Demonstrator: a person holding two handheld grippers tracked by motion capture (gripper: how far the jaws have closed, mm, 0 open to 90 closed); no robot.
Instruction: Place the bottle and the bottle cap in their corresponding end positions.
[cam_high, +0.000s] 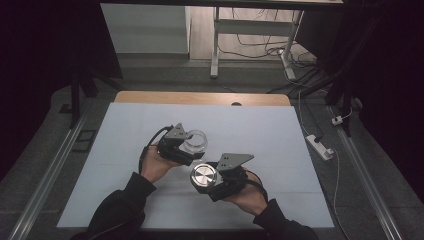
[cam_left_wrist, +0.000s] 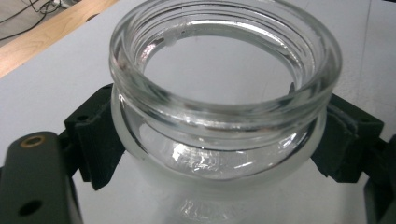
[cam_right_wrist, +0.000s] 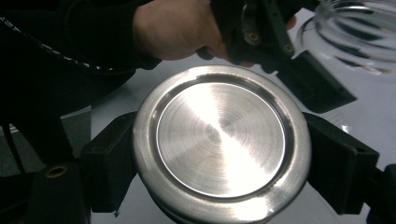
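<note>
on the left side of the worktop (cam_high: 125, 200), roughly midway between its near and far edges, my left gripper (cam_high: 186, 148) has its jaws clamped on a clear glass jar (cam_high: 195, 141). in the left gripper view the two black pads press the jar (cam_left_wrist: 219, 116) on opposite sides just below its thick threaded neck, and its open mouth faces the camera with nothing inside that i can see. the pale sheet of the worktop shows through the glass. the hand (cam_high: 157, 165) under that gripper comes in from the near edge in a dark sleeve.

moving right, just beside the jar and nearer the near edge, my right gripper (cam_high: 206, 179) is closed on a round brushed metal lid (cam_high: 204, 175). in the right gripper view the pads grip the lid (cam_right_wrist: 222, 140) by its rim on both sides, flat face turned to the camera. the lid is close to the jar but apart from it. i cannot tell whether jar or lid touches the worktop. beyond the lid that view catches the left hand (cam_right_wrist: 177, 28) and an edge of the jar (cam_right_wrist: 355, 32).
</note>
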